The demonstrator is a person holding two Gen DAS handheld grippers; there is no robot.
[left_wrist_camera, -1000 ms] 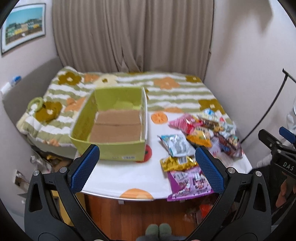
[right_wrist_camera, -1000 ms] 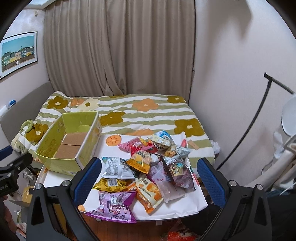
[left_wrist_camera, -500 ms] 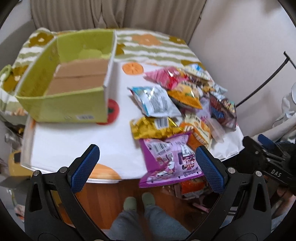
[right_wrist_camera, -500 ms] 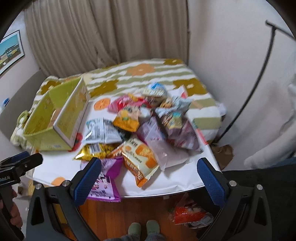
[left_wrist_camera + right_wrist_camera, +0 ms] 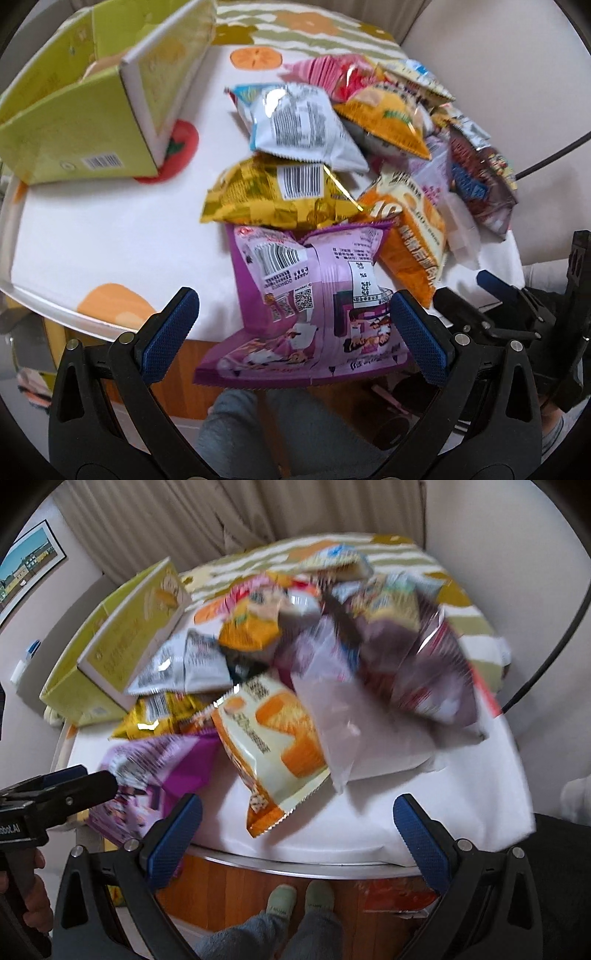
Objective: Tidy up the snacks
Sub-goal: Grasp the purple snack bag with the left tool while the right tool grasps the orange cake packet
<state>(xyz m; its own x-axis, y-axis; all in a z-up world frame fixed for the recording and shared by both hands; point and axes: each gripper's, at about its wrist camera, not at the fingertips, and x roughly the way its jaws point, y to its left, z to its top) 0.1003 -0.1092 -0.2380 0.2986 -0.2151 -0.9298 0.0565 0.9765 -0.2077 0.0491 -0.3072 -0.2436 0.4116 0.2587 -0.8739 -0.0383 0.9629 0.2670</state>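
1. Left hand-held gripper is hanging released, jaws spread wide and straddling the purple snack bag, which is lying at the bench edge and overhanging it at 6 o'clock.
2. Right hand-held gripper is likewise gaping and empty, with the orange-and-cream bag at its 12 o'clock.
3. Nothing is being gripped yet; this looks like the approach to a first pick.
4. Next, the left jaws are likely needing to pinch the purple bag, then carry it toward the green box at 10 o'clock.
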